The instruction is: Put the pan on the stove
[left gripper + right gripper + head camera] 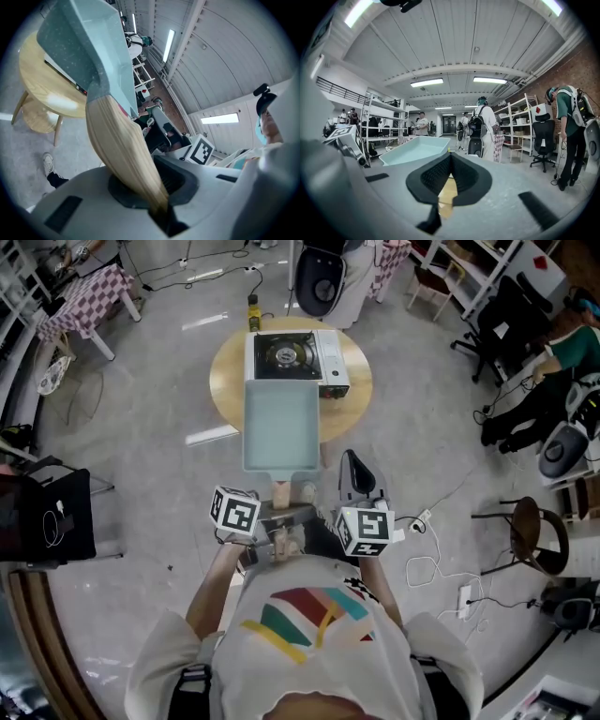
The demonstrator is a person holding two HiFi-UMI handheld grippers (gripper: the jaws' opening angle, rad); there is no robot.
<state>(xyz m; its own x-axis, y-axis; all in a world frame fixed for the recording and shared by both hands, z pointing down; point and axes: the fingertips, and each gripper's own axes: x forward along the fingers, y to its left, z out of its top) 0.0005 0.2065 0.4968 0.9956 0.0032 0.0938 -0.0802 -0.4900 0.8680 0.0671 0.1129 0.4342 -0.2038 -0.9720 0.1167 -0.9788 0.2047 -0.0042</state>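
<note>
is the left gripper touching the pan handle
Touching. The left gripper view shows the left gripper with its jaws shut on the wooden end of the pan handle, with no gap between them.

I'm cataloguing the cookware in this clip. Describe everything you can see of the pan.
The pan is rectangular, pale teal with faint speckles, shallow and empty, with a light wooden handle. Both the left gripper and the right gripper are shut on that handle, holding the pan about level over the round table, its far end at the stove. Whether it touches them is unclear.
</note>
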